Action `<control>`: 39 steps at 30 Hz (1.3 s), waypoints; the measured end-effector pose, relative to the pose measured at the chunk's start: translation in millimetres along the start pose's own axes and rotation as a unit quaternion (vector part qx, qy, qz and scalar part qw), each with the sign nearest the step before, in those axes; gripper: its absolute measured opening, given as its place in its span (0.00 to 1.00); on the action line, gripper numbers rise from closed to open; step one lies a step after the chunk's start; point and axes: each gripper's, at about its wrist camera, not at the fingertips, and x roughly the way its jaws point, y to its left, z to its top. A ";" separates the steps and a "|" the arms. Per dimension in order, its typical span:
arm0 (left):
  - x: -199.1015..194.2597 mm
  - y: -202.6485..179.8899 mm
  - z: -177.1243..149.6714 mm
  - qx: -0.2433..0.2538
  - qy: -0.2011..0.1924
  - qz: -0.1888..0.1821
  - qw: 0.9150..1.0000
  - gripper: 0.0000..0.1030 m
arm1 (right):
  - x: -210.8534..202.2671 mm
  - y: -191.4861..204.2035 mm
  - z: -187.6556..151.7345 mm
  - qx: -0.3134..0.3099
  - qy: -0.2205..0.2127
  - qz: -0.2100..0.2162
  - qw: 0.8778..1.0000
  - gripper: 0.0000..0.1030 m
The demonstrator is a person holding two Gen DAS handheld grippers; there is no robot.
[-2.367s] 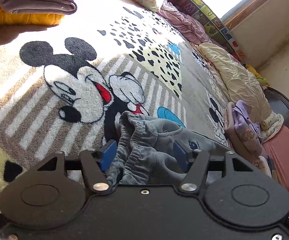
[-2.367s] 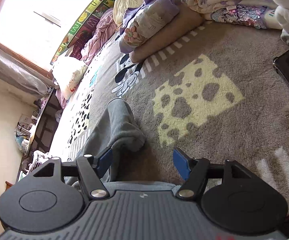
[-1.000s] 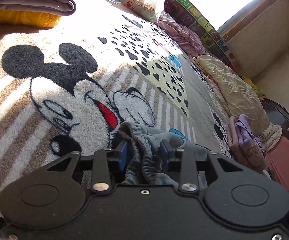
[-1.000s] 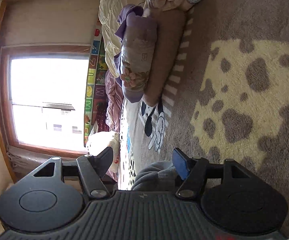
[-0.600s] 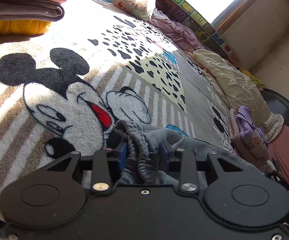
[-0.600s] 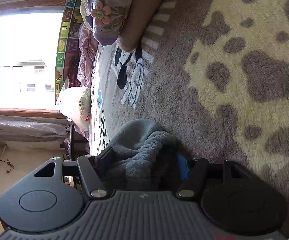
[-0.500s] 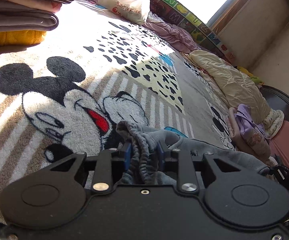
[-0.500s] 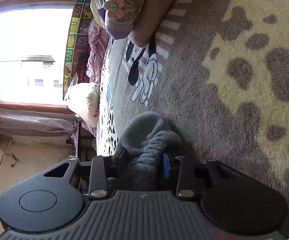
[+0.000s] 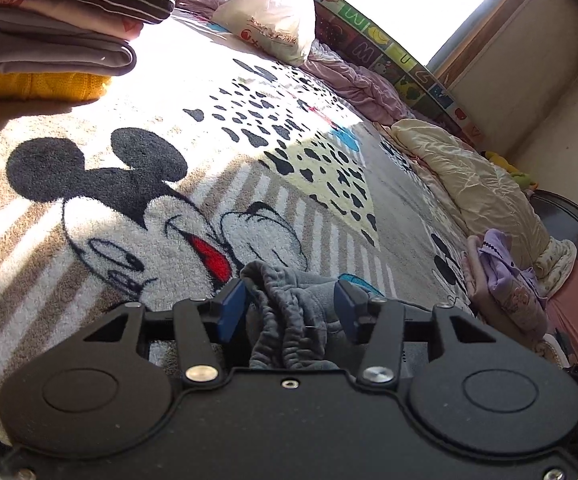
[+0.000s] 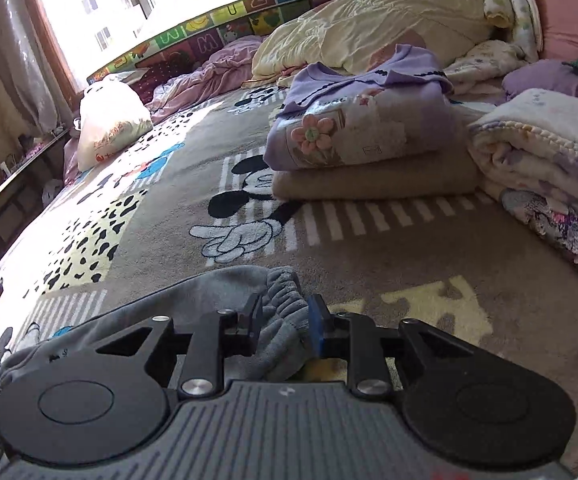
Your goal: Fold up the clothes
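Pants [image 9: 289, 320], grey and bunchy, lie on our cartoon mouse blanket [image 9: 137, 216]. Our left gripper [image 9: 291, 310] is spread around the stretchy waist. Our right gripper [image 10: 285, 324] pinches it. Farther off, only the left view shows a folded pile [image 9: 57, 28]; only the right shows a purple top [image 10: 361, 120].

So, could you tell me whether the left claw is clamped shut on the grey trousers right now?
No, the left claw stands open, its blue pads apart on either side of the bunched grey trousers.
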 end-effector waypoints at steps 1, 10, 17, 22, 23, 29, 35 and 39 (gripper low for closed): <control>0.3 1.0 0.6 -0.007 0.001 -0.004 1.000 0.47 | 6.2 -7.4 -4.6 0.025 0.001 0.010 1.000 0.58; 17.2 1.2 9.4 -0.015 0.022 -0.004 1.000 0.48 | 77.4 -3.4 -12.7 -0.013 0.063 0.028 0.998 0.60; 28.9 -31.7 16.6 0.129 0.023 0.018 0.991 0.05 | 72.1 1.4 -17.2 -0.030 0.046 0.061 0.997 0.27; 26.8 -70.2 68.5 0.205 -0.039 -0.011 0.978 0.05 | 36.7 6.8 1.1 -0.015 -0.045 0.081 0.996 0.25; 28.6 -78.4 78.6 0.217 -0.049 -0.014 0.975 0.05 | 31.1 10.5 6.7 -0.018 -0.060 0.086 0.994 0.25; 91.8 -67.3 92.5 0.222 0.010 0.130 0.966 0.22 | 28.3 33.0 36.0 -0.050 -0.127 0.051 0.989 0.25; 32.9 -24.7 54.7 0.129 -0.015 0.129 0.983 0.47 | 69.0 4.1 12.6 -0.017 -0.025 -0.021 0.999 0.34; 0.7 5.8 36.7 0.049 0.001 0.119 0.992 0.50 | 27.0 -17.7 -15.7 0.037 -0.014 0.013 0.999 0.44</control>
